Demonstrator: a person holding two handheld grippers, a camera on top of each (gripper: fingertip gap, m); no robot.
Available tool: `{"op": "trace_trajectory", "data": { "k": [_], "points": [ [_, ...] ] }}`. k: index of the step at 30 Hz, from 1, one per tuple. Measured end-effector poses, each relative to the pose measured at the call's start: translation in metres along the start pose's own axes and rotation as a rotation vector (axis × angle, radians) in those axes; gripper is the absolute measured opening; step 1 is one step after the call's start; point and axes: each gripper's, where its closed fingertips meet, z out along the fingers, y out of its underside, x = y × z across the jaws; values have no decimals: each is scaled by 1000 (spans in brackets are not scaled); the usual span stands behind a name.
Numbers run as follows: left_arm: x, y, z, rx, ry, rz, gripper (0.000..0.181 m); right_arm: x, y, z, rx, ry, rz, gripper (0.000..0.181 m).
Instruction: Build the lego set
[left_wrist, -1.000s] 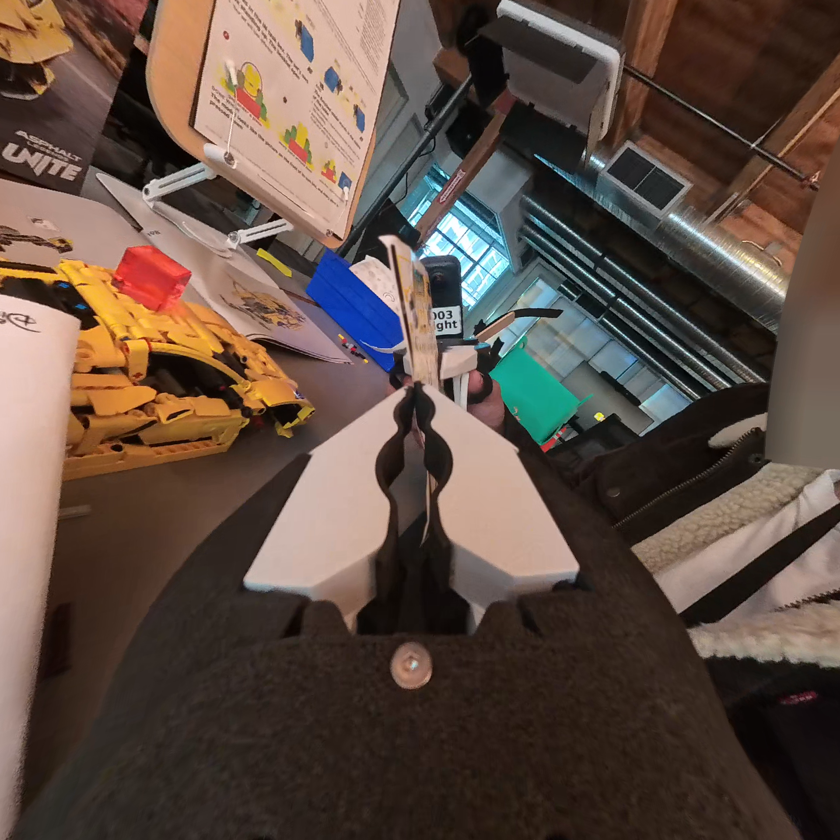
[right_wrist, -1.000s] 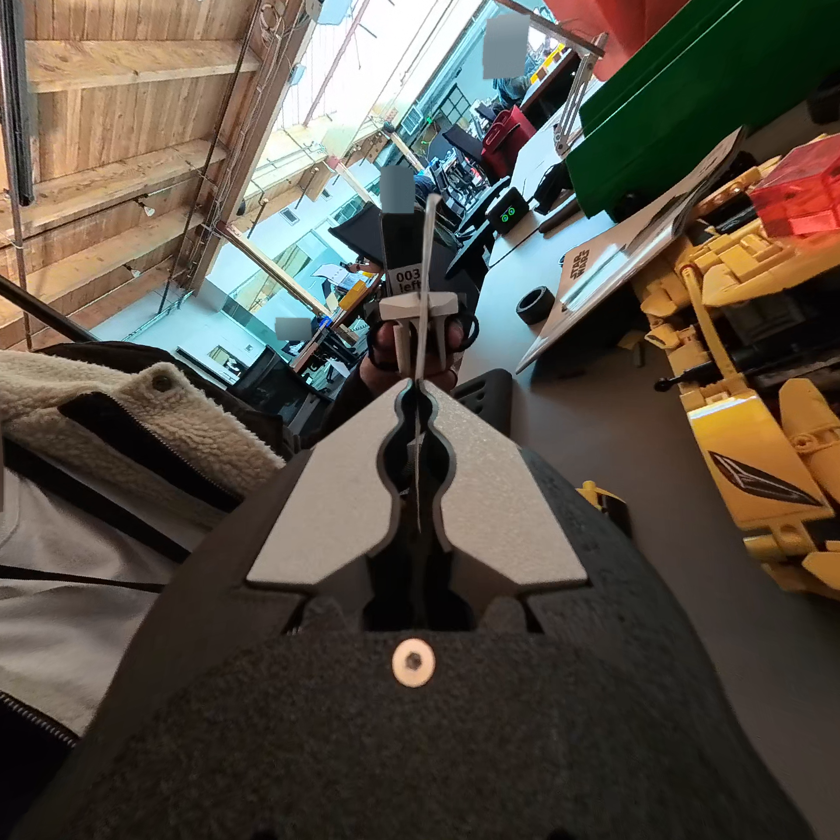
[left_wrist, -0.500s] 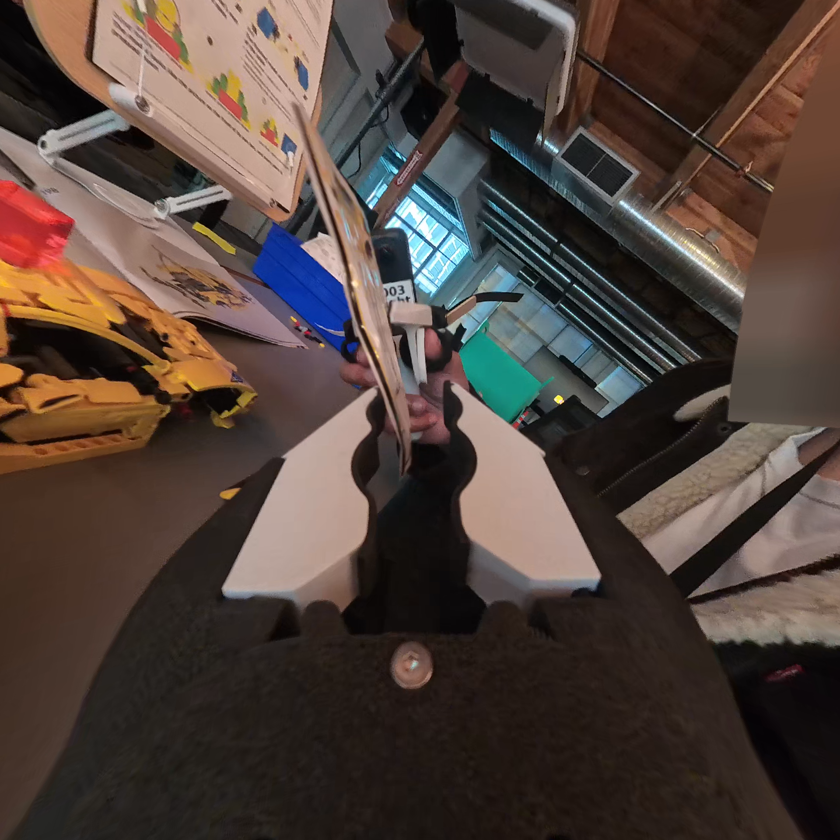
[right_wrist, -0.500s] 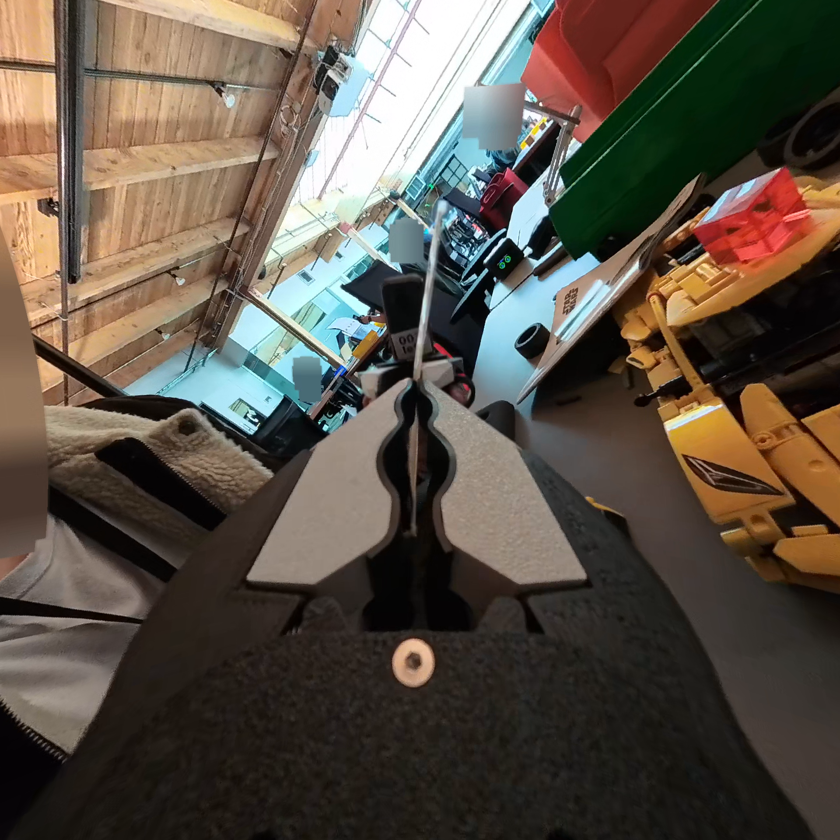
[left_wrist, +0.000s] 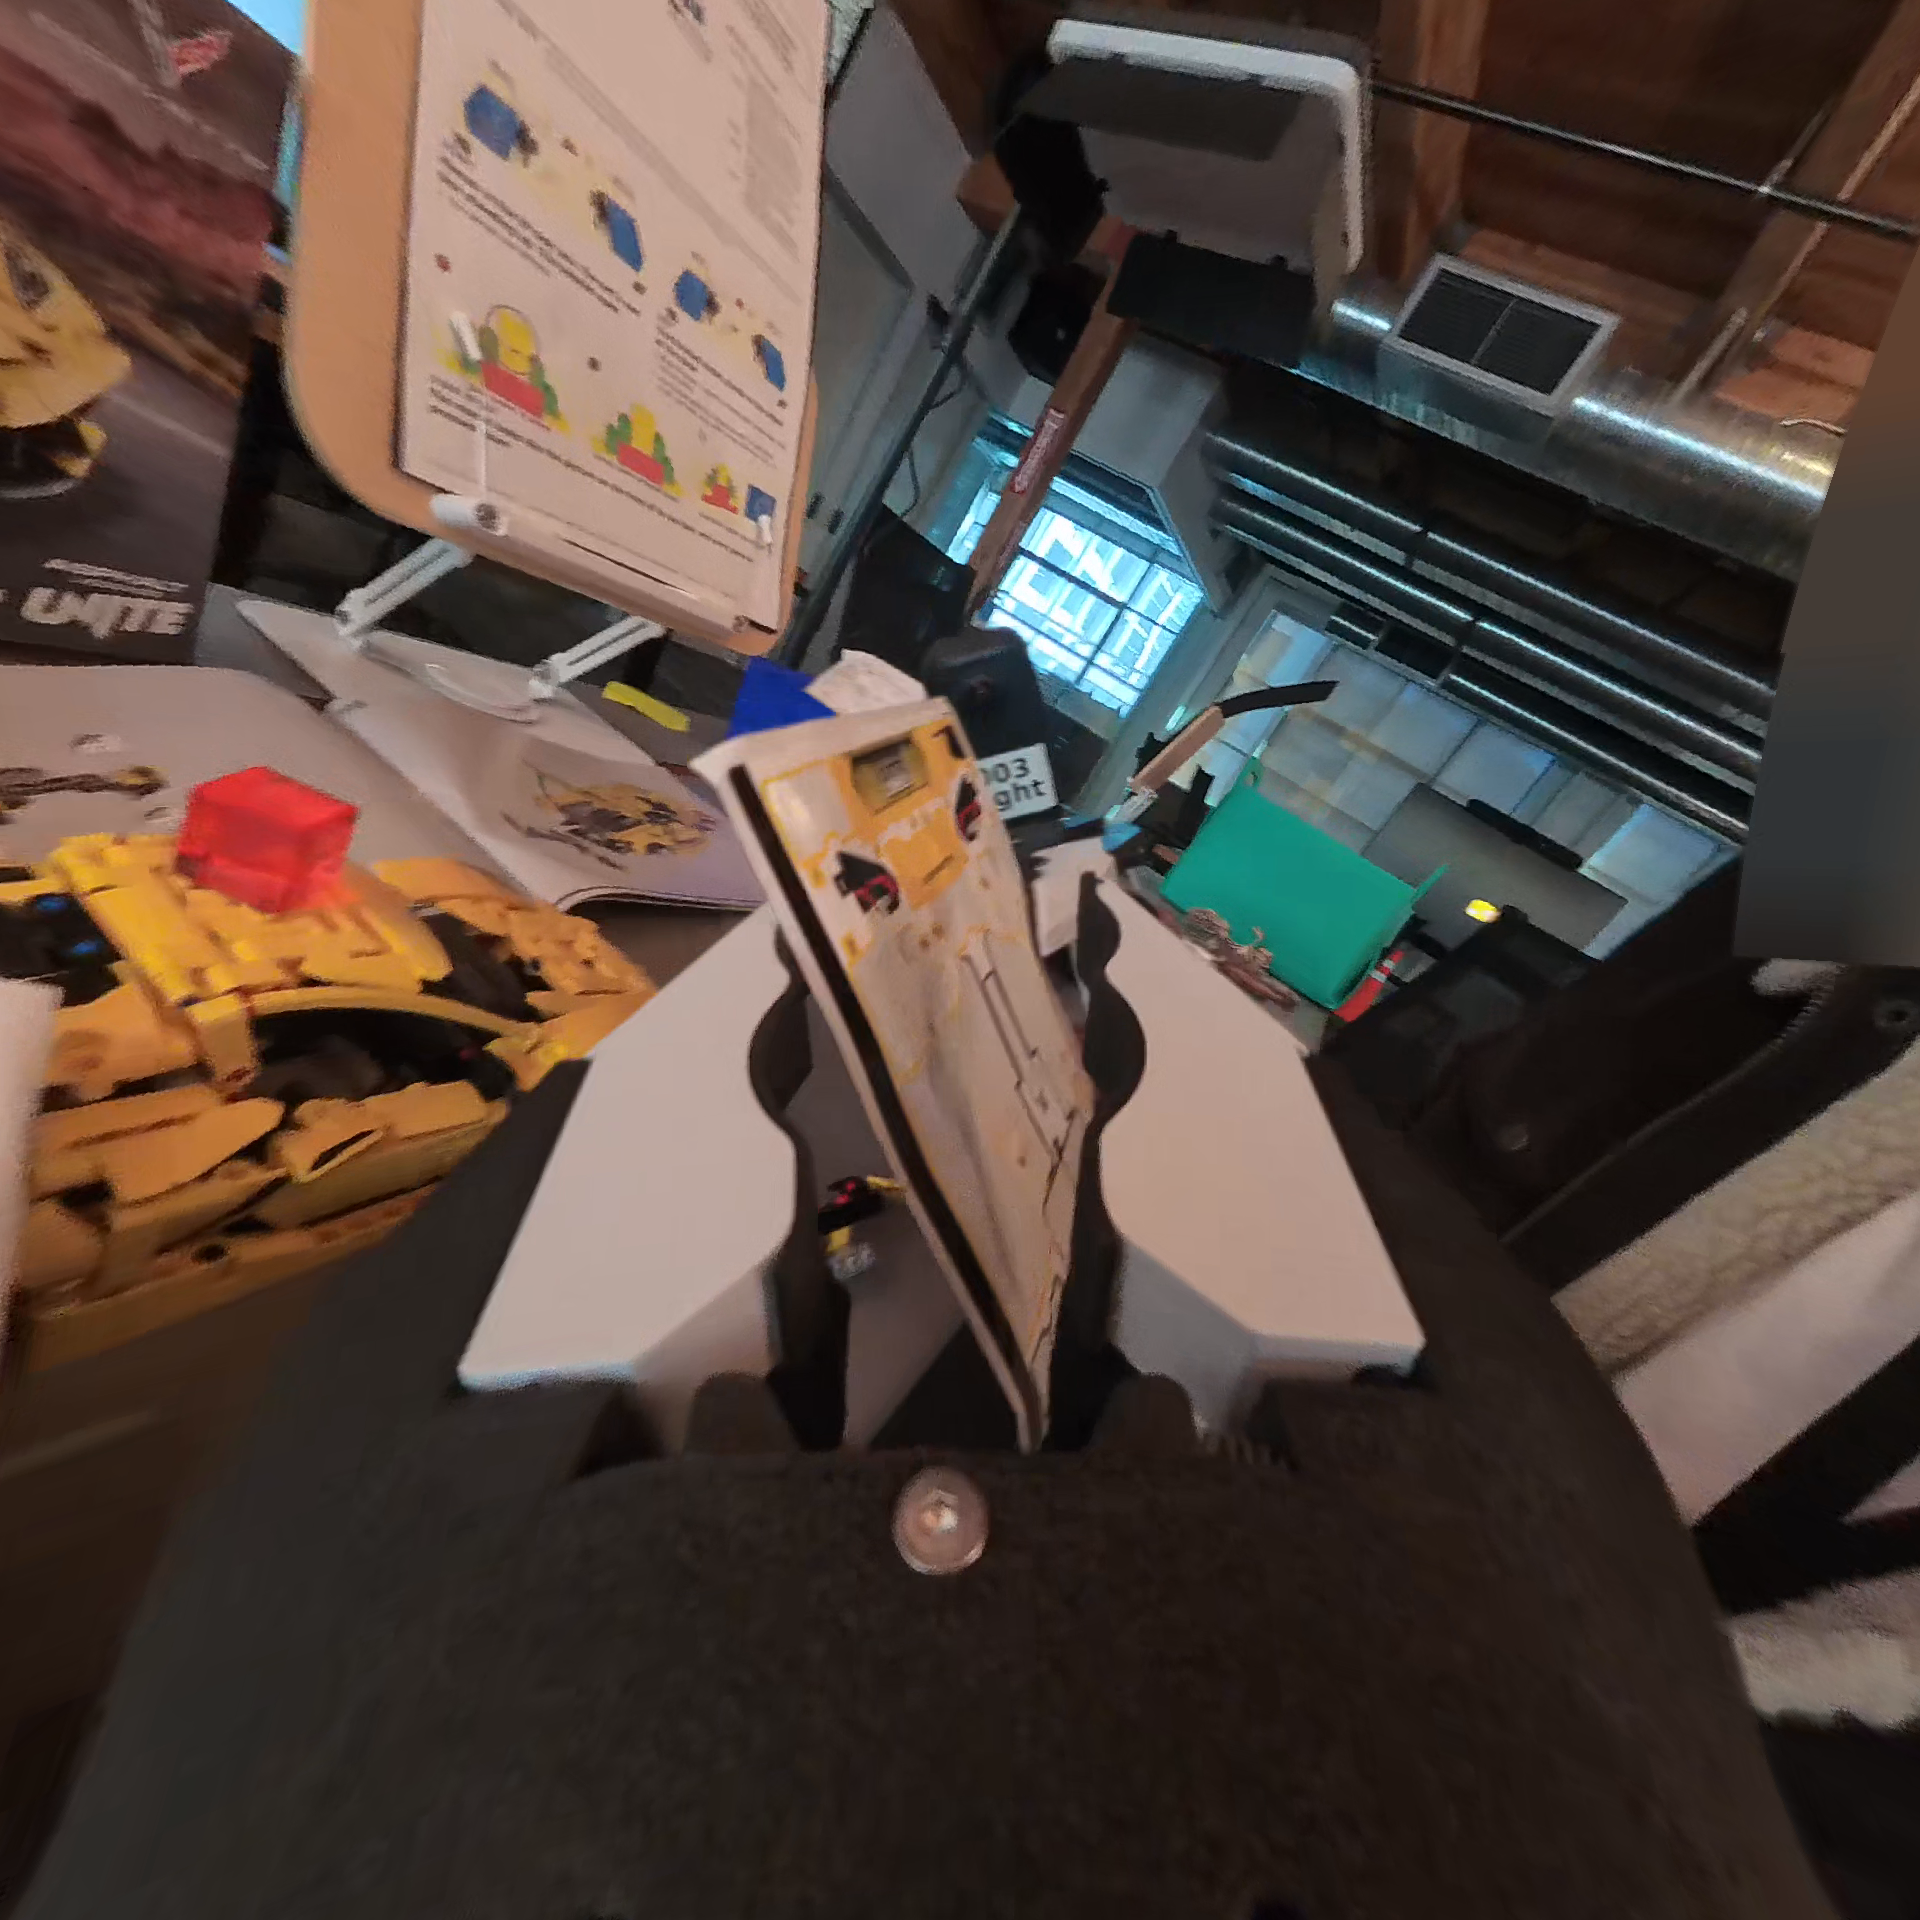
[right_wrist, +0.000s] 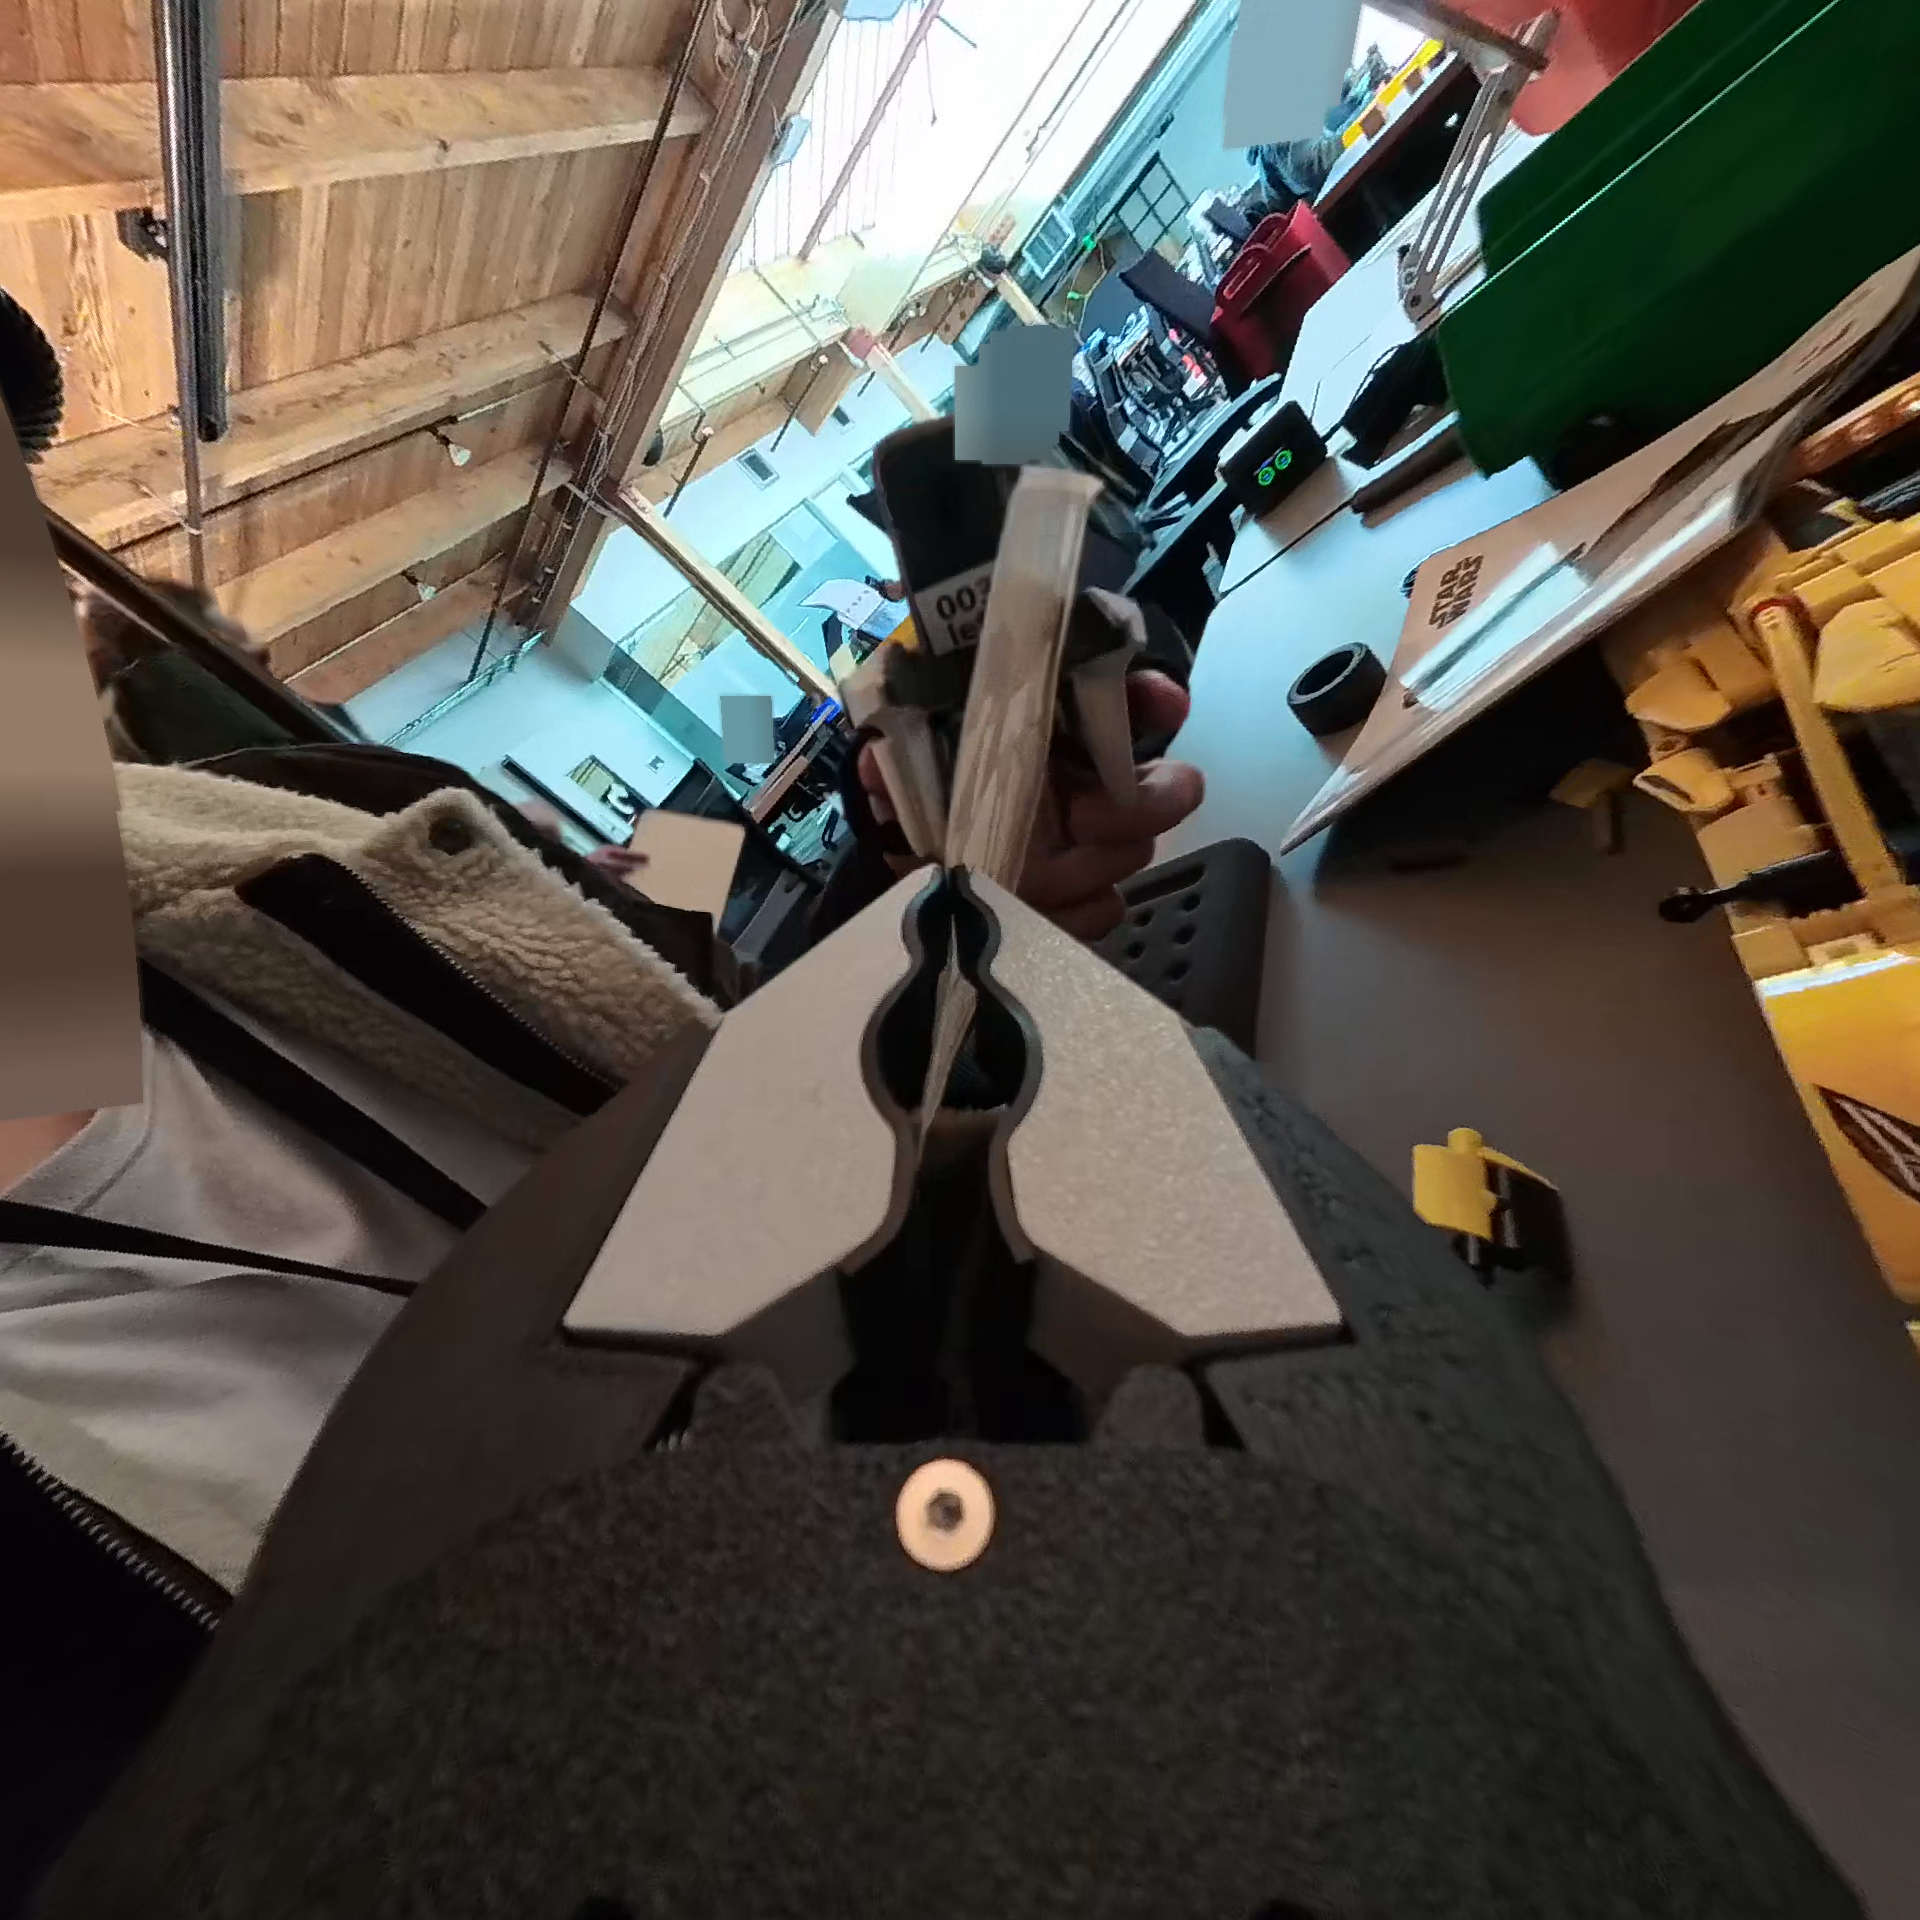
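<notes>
Pinching the sticker sheet (right_wrist: 1013, 665) between the right gripper (right_wrist: 951, 883) jaws, upper end leaning loose inside the left gripper (left_wrist: 940, 914) jaws (spread wide). Likely handling light, floppy, crease-prone; gripping best along the bare edge.

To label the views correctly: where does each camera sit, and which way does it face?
Left wrist view: on the left gripper, open, looking past the sticker sheet toward the ceiling ducts; jacket at right.
Right wrist view: on the right gripper, shut on the sheet, facing the left hand; jacket at left.
Shared: sheet, yellow lego car.
</notes>
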Motion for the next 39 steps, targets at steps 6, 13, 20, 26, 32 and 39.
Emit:
{"op": "trace_trajectory", "data": {
  "k": [6, 13, 20, 26, 32, 39],
  "points": [
    [11, -11, 15, 51, 82, -66, 45, -8, 14, 9, -78, -29, -24, 0],
    [12, 6, 25, -41, 82, -107, 9, -1, 15, 10, -85, 31, -54, 0],
    [10, 2, 23, -1, 63, -80, 0, 1, 15, 10, -92, 51, -60, 0],
    [4, -1, 17, -12, 23, -91, 0, 10, -7, 1, 4, 205, -210, 18],
    [-3, 6, 15, -55, -11, -79, 0, -18, -27, 8, 39, 477, -776, 60],
    [30, 14, 26, -82, 162, -2, 0, -7, -1, 28, -82, 471, -775, 65]
  ]
}}
